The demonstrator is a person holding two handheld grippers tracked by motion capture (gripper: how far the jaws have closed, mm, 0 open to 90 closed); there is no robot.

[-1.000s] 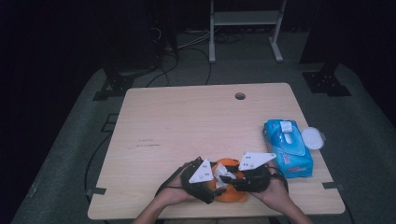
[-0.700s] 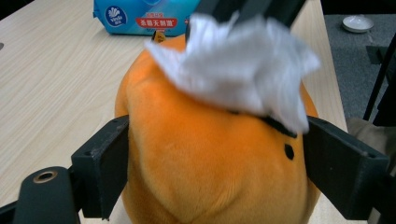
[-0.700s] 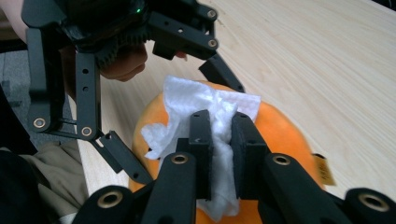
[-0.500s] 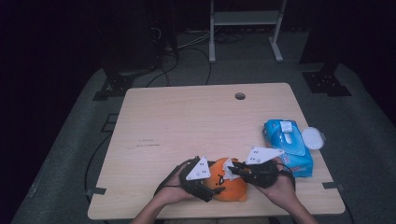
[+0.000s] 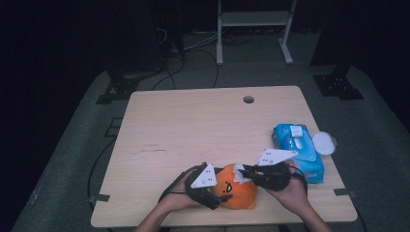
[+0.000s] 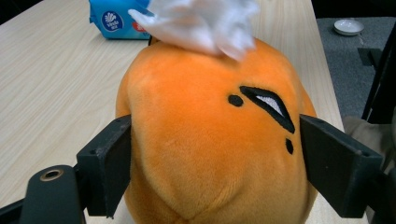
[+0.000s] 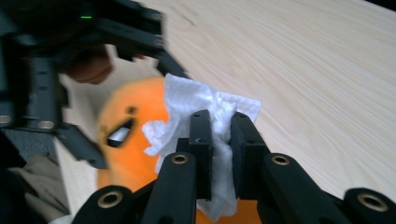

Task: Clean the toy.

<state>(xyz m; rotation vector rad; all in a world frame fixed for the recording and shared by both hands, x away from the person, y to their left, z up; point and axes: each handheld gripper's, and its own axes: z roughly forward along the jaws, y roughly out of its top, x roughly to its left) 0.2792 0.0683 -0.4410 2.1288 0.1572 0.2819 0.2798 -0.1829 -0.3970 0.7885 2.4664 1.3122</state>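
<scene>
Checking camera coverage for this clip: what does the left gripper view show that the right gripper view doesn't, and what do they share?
Left gripper view alone: the left gripper with its two jaws pressed against the sides of the orange plush toy, the blue wipes pack at the table's far edge, and a small white dish on the floor.

Right gripper view alone: the right gripper pinching the white wipe between its pads, with the left gripper seen from outside.

Both: the plush's face, the wipe resting against the plush, and the wooden table.
</scene>
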